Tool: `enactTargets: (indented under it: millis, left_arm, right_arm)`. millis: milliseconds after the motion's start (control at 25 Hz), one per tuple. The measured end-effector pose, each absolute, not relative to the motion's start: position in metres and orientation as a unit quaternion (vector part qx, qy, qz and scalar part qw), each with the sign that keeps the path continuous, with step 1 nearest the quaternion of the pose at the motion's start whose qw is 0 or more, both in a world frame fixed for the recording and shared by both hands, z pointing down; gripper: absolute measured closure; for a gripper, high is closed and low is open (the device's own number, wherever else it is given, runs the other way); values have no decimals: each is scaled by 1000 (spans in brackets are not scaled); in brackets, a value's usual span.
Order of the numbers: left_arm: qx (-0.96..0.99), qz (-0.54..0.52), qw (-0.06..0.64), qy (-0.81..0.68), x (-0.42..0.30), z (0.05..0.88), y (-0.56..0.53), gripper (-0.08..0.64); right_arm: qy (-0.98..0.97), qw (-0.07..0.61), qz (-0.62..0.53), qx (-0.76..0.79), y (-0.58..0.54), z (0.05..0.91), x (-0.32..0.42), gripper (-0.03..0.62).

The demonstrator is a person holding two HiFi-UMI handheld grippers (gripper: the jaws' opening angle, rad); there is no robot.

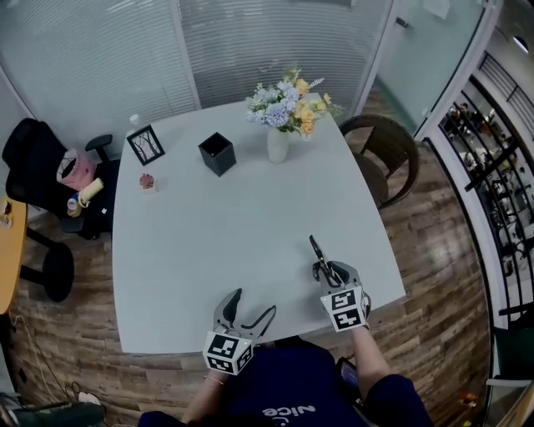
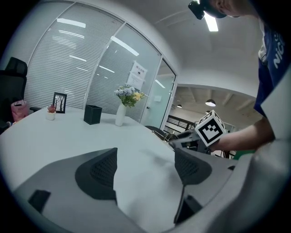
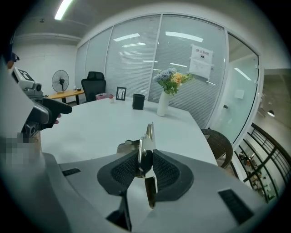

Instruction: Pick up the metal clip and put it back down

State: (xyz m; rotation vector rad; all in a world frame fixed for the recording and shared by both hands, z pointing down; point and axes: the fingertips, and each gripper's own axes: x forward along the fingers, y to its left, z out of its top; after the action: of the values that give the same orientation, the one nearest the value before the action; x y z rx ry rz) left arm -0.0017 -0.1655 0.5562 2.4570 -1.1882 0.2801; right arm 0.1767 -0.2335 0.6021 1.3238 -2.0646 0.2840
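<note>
Bright and even, lit from ceiling strip lights [image 3: 63, 8] overhead. Reflects as pale streaks on the glass wall [image 3: 136, 54] and as a soft sheen on the white table [image 1: 250, 217]. Casts only faint shadows beside the vase [image 1: 278, 143] and black box [image 1: 217, 153]. Glints on the metal clip [image 3: 146, 139] and the glossy wood floor [image 1: 450, 250]. Bends straight lines hard toward dark, rounded corners in both gripper views. Sharp mid-frame, softer close to the lens.

The head view looks steeply down from above onto the whole table [image 1: 242, 225]. Each gripper view sits low and close behind its own jaws, facing across the tabletop. All three views share the flower vase [image 1: 278, 143] and black box [image 1: 217, 153]. The left gripper view also includes the right gripper [image 2: 176, 144].
</note>
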Motion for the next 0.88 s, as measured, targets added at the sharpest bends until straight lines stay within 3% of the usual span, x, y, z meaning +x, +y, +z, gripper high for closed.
enactTargets:
  millis: [560,880]
  left_arm:
    - [850,105,206,-474,35,561,-184,176]
    - [835,113,207,-497,48,562,-180,176]
  right_arm:
    - [-776,415,100,464,-283,656,248,485]
    - [-775,432,94,452,-305,672,268,482]
